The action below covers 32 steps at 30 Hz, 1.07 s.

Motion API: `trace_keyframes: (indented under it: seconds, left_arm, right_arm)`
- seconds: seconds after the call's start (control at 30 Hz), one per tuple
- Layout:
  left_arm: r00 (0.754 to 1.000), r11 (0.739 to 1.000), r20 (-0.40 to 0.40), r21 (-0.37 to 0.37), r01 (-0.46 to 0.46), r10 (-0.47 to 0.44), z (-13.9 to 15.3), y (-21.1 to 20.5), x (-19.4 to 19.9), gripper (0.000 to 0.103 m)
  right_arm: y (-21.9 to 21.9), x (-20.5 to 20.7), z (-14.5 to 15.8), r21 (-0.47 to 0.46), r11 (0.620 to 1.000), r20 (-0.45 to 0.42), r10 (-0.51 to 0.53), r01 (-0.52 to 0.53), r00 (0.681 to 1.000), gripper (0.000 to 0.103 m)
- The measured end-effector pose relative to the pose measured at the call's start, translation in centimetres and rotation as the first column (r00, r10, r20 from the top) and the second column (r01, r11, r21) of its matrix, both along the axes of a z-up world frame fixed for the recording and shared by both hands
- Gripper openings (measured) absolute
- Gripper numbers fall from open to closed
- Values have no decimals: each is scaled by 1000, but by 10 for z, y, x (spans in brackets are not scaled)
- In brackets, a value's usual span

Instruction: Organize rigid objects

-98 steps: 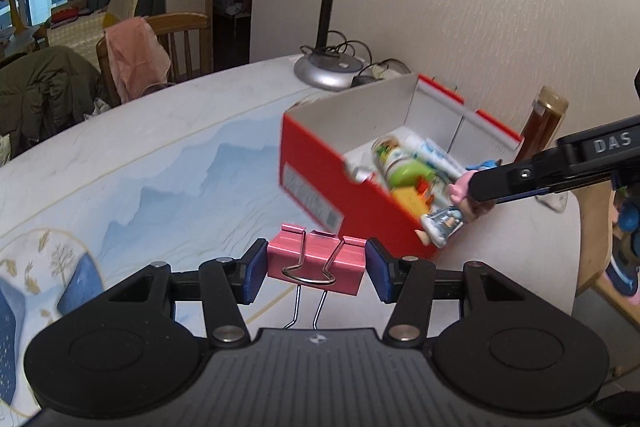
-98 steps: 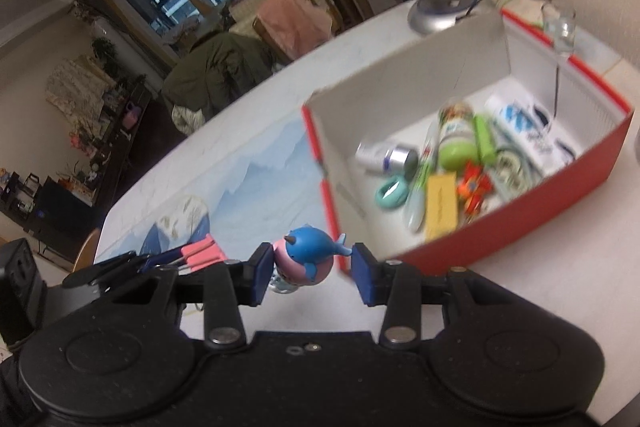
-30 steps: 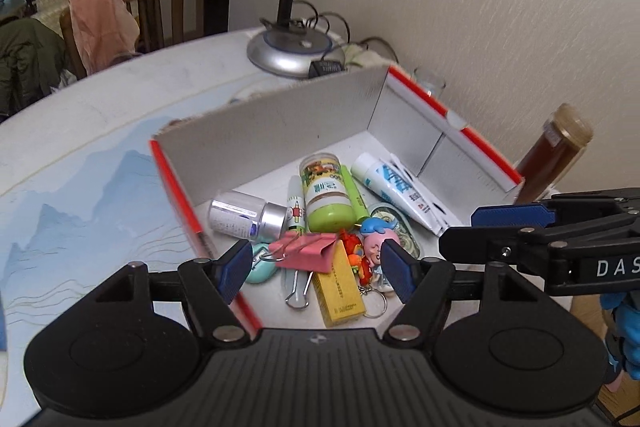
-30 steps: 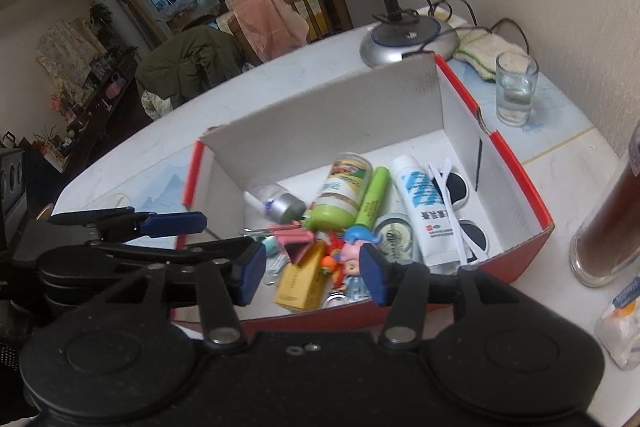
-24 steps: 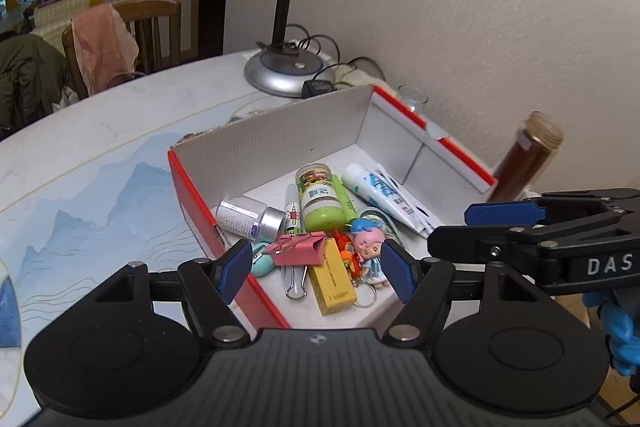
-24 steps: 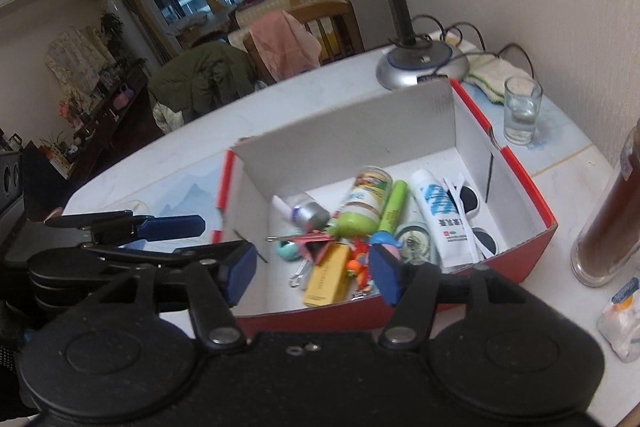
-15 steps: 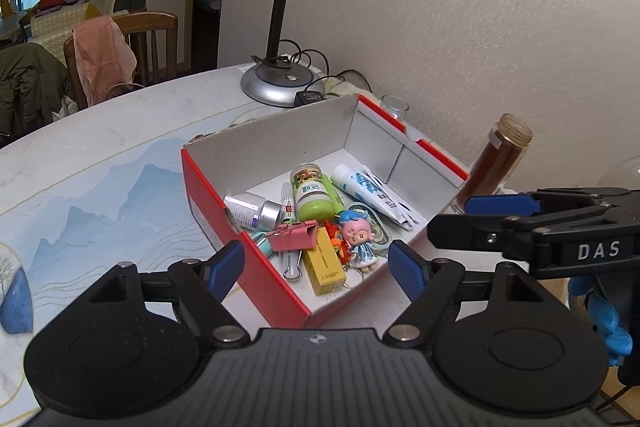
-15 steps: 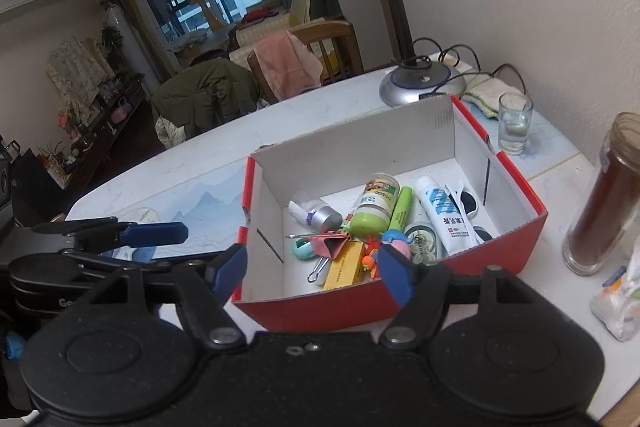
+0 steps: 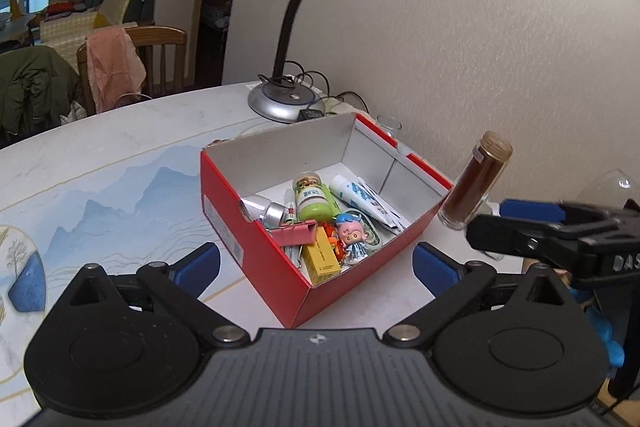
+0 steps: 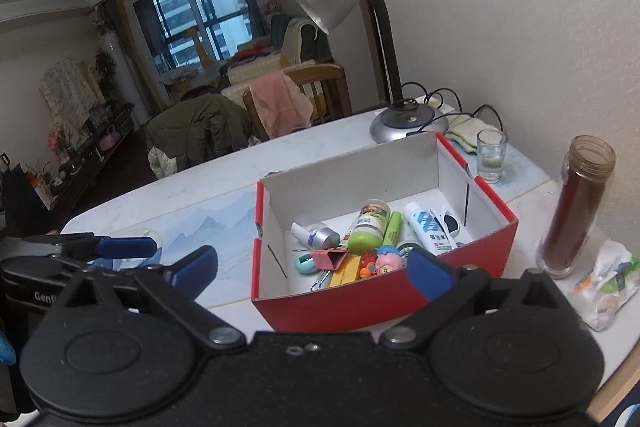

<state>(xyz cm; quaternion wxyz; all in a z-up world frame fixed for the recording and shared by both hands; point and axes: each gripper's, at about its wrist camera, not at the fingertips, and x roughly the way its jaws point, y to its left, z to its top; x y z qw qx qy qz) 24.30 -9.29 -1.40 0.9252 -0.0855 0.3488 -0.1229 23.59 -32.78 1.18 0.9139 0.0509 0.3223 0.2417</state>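
A red box (image 9: 256,227) (image 10: 360,303) with white inside stands on the table. In it lie a pink binder clip (image 9: 294,233) (image 10: 330,259), a small doll with pink face and blue hair (image 9: 352,233) (image 10: 386,257), a green bottle (image 9: 312,197) (image 10: 368,225), a yellow packet (image 9: 320,261), a toothpaste tube (image 9: 360,197) (image 10: 430,229) and a small silver-capped bottle (image 9: 264,211) (image 10: 320,235). My left gripper (image 9: 316,269) is open and empty, back from the box. My right gripper (image 10: 312,273) is open and empty too, also above the near side of the box.
A tall brown jar (image 9: 476,187) (image 10: 576,207) stands right of the box. A silver desk lamp (image 9: 280,27) (image 10: 384,67) and a glass of water (image 10: 490,155) stand behind it by the wall. A plastic wrapper (image 10: 604,283) lies at the table's right edge. Chairs (image 9: 132,63) stand beyond.
Both grippers have let go of the pink clip and the doll into the box, opened wide, and pulled up and back from it.
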Motion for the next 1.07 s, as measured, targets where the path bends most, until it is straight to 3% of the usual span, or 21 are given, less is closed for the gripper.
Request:
trace_keyframes:
  seconds: [0.47, 1.07]
  left_arm:
    - [996, 999, 83, -4, -38, 39, 15, 6, -33, 103]
    - [996, 999, 76, -15, -36, 37, 11, 10, -38, 103]
  right_arm:
    - [9, -33, 3, -29, 999, 55, -28, 30, 998, 103]
    - [10, -35, -2, -31, 998, 29, -59, 60, 998, 103]
